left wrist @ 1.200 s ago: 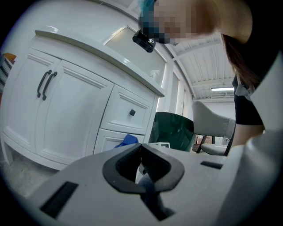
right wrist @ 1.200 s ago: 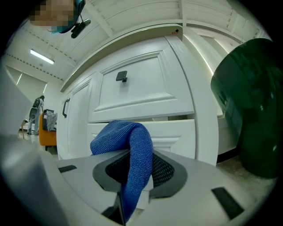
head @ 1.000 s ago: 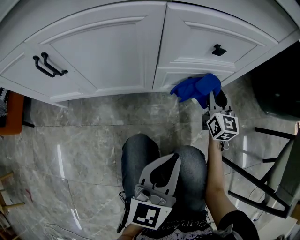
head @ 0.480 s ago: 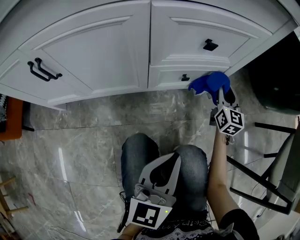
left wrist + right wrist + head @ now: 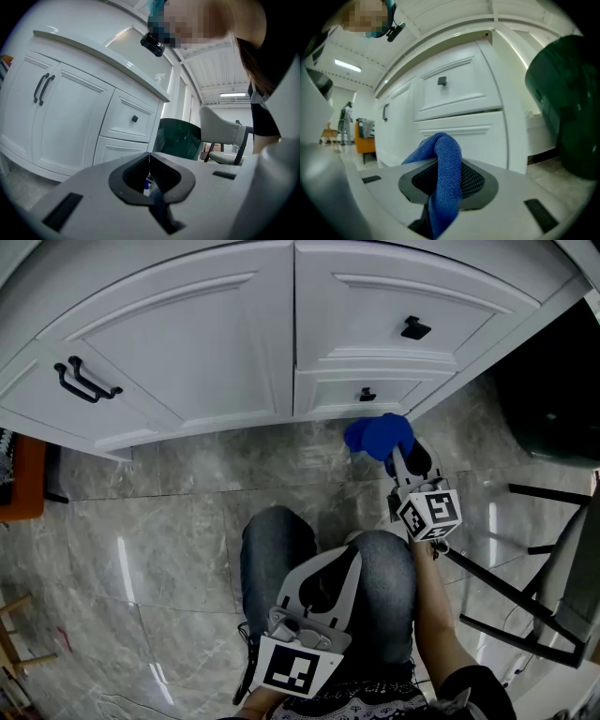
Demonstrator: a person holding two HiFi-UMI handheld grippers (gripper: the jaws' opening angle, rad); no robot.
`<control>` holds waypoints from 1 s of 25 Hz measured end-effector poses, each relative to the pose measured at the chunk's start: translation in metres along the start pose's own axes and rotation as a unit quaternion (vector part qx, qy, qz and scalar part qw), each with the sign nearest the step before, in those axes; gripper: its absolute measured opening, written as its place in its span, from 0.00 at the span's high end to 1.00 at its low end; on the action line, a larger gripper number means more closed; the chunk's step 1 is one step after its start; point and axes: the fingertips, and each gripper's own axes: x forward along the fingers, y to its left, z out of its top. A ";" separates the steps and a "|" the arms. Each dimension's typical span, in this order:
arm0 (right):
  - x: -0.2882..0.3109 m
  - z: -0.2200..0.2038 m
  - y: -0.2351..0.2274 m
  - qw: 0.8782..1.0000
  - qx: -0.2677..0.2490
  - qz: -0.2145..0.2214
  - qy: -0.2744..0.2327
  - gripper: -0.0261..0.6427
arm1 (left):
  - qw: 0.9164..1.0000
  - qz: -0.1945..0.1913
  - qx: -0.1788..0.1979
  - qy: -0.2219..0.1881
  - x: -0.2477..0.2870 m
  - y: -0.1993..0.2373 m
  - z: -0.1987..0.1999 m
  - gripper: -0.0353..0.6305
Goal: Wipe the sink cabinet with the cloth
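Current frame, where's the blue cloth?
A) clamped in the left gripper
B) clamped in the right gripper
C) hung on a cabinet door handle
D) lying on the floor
B: the right gripper view shows the blue cloth pinched between the jaws of the right gripper, and the head view shows it at that gripper's tip, in front of the sink cabinet.

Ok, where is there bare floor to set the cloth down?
Widest bare floor: left of the person's legs, between them and the cabinet base. A narrower strip lies ahead of the knees. Crowded on the right: chair legs, dark bin, and the right gripper holding the cloth.
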 end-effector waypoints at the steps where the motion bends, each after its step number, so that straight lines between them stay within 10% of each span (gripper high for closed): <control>1: 0.007 -0.009 0.018 0.999 0.008 0.031 0.006 0.79 | 1.000 0.001 0.000 -0.001 0.000 0.000 0.000 0.94; 7: 0.049 -0.035 0.090 0.988 -0.027 0.143 0.044 0.79 | 1.000 0.016 0.002 -0.003 -0.007 0.006 0.001 0.94; 25: 0.113 -0.052 0.121 0.988 -0.015 0.143 0.050 0.79 | 0.998 0.063 0.002 -0.003 -0.024 0.029 -0.001 0.94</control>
